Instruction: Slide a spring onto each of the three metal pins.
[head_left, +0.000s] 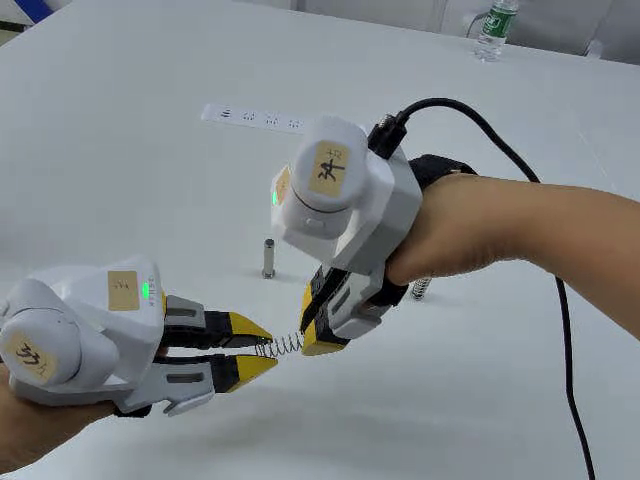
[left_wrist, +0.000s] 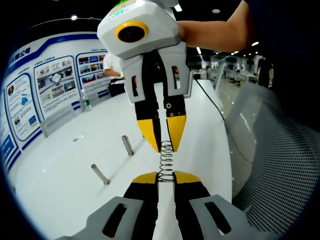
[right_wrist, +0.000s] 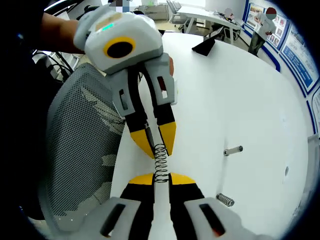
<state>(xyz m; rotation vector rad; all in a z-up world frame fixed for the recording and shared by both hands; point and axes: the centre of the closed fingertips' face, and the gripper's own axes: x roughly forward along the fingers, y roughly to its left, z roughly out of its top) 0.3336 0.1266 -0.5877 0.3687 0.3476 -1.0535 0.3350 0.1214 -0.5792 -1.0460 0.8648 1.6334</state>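
Left gripper (head_left: 271, 349) at lower left squeezes one end of the spring (head_left: 286, 345), right gripper (head_left: 314, 343) squeezes the other; push slow and straight.

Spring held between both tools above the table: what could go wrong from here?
The spring hangs in mid-air, pinched at its ends by the left tool and right tool. If either grip slips, it may shoot away. The bare pin stands upright on the table just beyond the tools, so a careless swing could tip it.
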